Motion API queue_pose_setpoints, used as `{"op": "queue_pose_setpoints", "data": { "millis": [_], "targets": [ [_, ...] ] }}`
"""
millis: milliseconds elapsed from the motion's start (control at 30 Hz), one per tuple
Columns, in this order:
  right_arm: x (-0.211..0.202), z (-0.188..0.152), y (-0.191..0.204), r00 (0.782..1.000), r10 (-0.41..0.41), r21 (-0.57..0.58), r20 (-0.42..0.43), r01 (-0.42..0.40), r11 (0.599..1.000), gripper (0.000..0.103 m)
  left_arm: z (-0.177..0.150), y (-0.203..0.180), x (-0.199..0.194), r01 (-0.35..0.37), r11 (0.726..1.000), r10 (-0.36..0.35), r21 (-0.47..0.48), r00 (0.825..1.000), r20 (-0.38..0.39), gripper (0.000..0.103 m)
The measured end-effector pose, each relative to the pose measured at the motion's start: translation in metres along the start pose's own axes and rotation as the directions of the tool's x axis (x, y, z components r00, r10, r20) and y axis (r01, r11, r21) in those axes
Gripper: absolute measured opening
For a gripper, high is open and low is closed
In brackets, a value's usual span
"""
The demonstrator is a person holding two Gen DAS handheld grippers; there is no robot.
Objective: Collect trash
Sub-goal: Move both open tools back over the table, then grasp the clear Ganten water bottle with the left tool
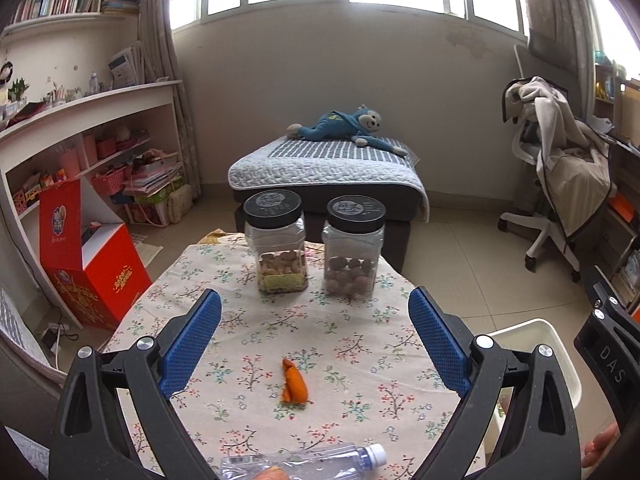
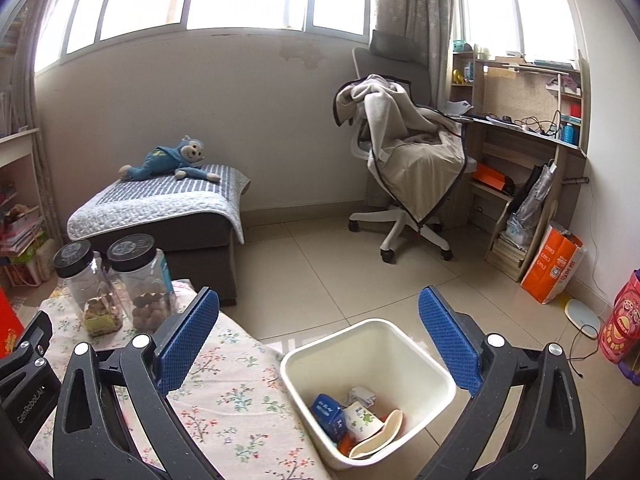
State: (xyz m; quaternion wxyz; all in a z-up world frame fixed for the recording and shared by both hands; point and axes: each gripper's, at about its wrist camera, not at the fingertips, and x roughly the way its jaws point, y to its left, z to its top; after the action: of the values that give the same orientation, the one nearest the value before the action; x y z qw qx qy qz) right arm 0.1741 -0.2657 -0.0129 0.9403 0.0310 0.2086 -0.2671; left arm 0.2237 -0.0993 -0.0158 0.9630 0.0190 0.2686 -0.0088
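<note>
A: Both are wide open and hold nothing. The left gripper point(image 1: 314, 334) hangs above the peel point(image 1: 295, 381); the right gripper point(image 2: 319, 330) is over the bin point(image 2: 412, 344).

B: What can fail?

A: The bottle point(image 1: 304, 465) lies at the near edge; it is round and may roll off. The peel is thin, so the fingers may catch the cloth point(image 1: 248, 332).

B: And the room?

A: Two jars point(image 1: 354, 246) stand behind, with a bed and chair farther away.

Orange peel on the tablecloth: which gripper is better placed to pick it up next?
Left. The left gripper is open with the orange peel lying between its fingers' line of view. The right gripper, also open, faces the white bin beside the table.
</note>
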Motion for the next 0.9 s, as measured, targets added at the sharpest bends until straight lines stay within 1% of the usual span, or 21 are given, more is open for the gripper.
{"op": "queue_pose_setpoints", "data": {
  "millis": [167,367,500,567,600,633,667,700,733,767,800,833,867,900],
  "targets": [
    [-0.008,-0.006,0.038,0.998,0.066,-0.045,-0.006,-0.066,0.997,0.096,-0.003,0.04,0.002,-0.069,0.997,0.068,-0.036,0.998,-0.012,0.092],
    [-0.011,-0.013,0.078,0.99,0.135,-0.105,-0.026,-0.137,0.985,0.096,-0.007,0.083,0.006,-0.136,0.989,0.134,-0.058,0.99,-0.041,0.093],
    [0.002,-0.015,0.094,0.982,0.165,-0.111,-0.089,-0.174,0.978,0.096,-0.013,0.111,0.016,-0.172,0.984,0.166,-0.051,0.981,-0.1,0.093],
    [0.012,-0.017,0.1,0.974,0.177,-0.111,-0.138,-0.193,0.975,0.096,-0.018,0.12,0.025,-0.166,0.986,0.16,-0.023,0.975,-0.153,0.093],
    [0.018,-0.017,0.101,0.971,0.179,-0.112,-0.161,-0.198,0.974,0.096,-0.022,0.121,0.031,-0.145,0.989,0.143,0.006,0.971,-0.19,0.093],
    [0.024,-0.017,0.102,0.968,0.178,-0.113,-0.179,-0.2,0.973,0.096,-0.027,0.12,0.038,-0.105,0.993,0.113,0.048,0.966,-0.234,0.093],
    [0.029,-0.017,0.102,0.965,0.172,-0.116,-0.196,-0.197,0.973,0.096,-0.034,0.114,0.045,-0.042,0.993,0.071,0.107,0.955,-0.288,0.093],
    [0.036,-0.016,0.101,0.962,0.166,-0.12,-0.215,-0.195,0.974,0.096,-0.044,0.106,0.052,0.031,0.985,0.028,0.167,0.939,-0.343,0.093],
    [0.042,-0.015,0.098,0.958,0.162,-0.12,-0.237,-0.194,0.974,0.096,-0.056,0.096,0.058,0.111,0.968,-0.011,0.224,0.914,-0.405,0.093],
    [0.049,-0.014,0.095,0.953,0.158,-0.116,-0.26,-0.193,0.974,0.096,-0.069,0.083,0.063,0.189,0.944,-0.044,0.272,0.885,-0.463,0.093],
    [0.056,-0.014,0.092,0.947,0.155,-0.108,-0.283,-0.192,0.976,0.096,-0.083,0.07,0.066,0.262,0.912,-0.067,0.316,0.855,-0.515,0.093],
    [0.062,-0.014,0.086,0.939,0.154,-0.098,-0.307,-0.192,0.976,0.096,-0.096,0.055,0.066,0.317,0.876,-0.075,0.364,0.834,-0.547,0.093],
    [0.068,-0.013,0.081,0.931,0.154,-0.089,-0.33,-0.193,0.977,0.096,-0.109,0.04,0.065,0.358,0.832,-0.07,0.424,0.825,-0.56,0.093],
    [0.074,-0.013,0.076,0.924,0.154,-0.08,-0.35,-0.194,0.978,0.096,-0.121,0.023,0.062,0.396,0.778,-0.062,0.487,0.821,-0.568,0.093]
  ]
}}
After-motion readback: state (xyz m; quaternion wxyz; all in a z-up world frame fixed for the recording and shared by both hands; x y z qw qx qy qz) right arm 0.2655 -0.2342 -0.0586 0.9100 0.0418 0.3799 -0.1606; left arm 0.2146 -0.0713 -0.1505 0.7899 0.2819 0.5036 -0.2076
